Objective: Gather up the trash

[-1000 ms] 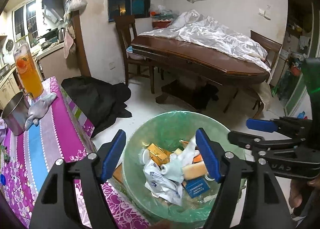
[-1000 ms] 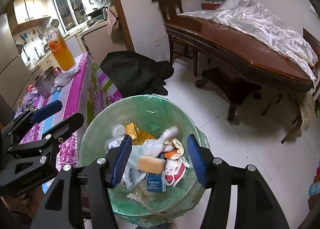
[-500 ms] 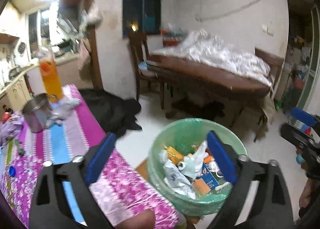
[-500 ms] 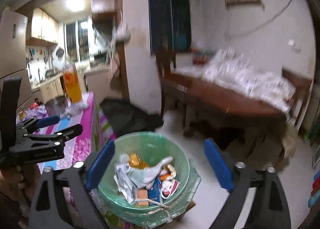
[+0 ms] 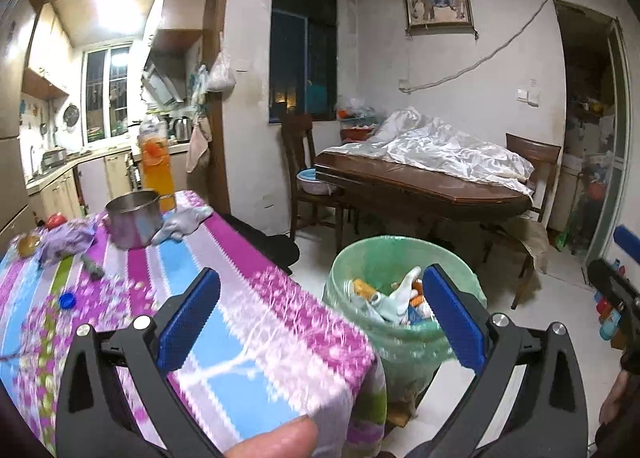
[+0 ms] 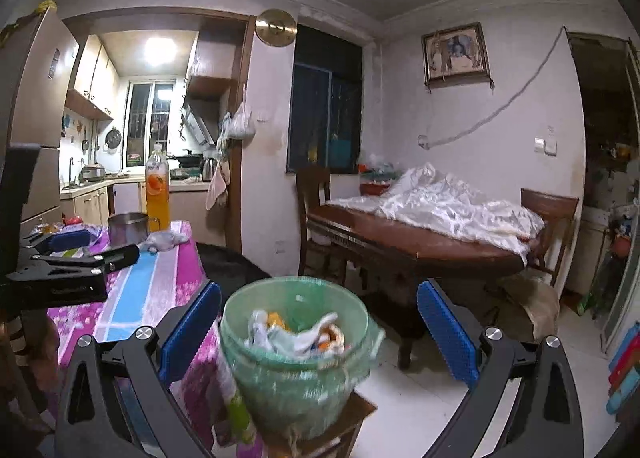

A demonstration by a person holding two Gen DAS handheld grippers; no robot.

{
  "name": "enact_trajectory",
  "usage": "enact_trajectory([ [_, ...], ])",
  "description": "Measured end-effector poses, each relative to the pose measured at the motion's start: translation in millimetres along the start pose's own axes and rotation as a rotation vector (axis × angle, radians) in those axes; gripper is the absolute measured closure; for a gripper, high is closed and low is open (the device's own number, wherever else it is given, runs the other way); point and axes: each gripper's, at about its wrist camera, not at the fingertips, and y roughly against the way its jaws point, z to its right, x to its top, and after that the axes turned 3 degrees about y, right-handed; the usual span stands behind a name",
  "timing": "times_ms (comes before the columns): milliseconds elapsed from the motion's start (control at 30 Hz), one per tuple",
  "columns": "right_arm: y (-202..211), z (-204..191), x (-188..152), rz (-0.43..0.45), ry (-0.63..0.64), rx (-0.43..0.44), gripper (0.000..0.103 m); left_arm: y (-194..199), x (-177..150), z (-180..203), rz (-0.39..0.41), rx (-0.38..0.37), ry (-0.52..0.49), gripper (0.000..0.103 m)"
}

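A green-lined trash bin (image 5: 404,258) (image 6: 296,370) holds wrappers, tissue and small boxes and stands beside the table's corner. My left gripper (image 5: 320,322) is open and empty, raised above the table's near corner with the bin just ahead to the right. My right gripper (image 6: 318,332) is open and empty, held above and behind the bin. On the purple striped tablecloth (image 5: 208,258) lie a blue bottle cap (image 5: 67,300), a crumpled purple cloth (image 5: 66,240) and a small grey scrap (image 5: 94,268).
A steel pot (image 5: 134,223), an orange drink bottle (image 5: 156,166), a grey rag (image 5: 182,220) and a red fruit (image 5: 55,220) sit at the table's far end. A brown dining table (image 5: 424,190) with a white sheet, chairs and a black bag (image 5: 276,246) stand beyond.
Both grippers have risen and pulled back from over the bin, and both now look level across the room. The left one has swung towards the table. Both stay open.
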Motion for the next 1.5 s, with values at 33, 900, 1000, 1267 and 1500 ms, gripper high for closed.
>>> enact_trajectory([
  [33, 6.2, 0.1, -6.5, -0.009, -0.007, -0.005, 0.005, 4.4, -4.5, 0.2, -0.001, 0.001, 0.006, 0.005],
  [900, 68.1, 10.9, -70.4, 0.044, -0.086, -0.08, 0.005, 58.3, -67.5, 43.2, 0.063, -0.08, -0.062, 0.005],
  [1000, 67.1, 13.7, -69.9, 0.048, -0.089, -0.082, 0.005, 56.8, -67.0, 43.6, 0.062, -0.076, -0.061, 0.006],
  [1267, 60.1, 14.4, -72.2, 0.039, -0.095, -0.081, 0.005, 52.2, -68.5, 44.7, 0.051, -0.062, -0.07, 0.005],
  [1500, 55.8, 14.0, -72.7, 0.035, -0.093, -0.076, 0.005, 49.4, -69.4, 43.1, 0.046, -0.054, -0.07, 0.005],
])
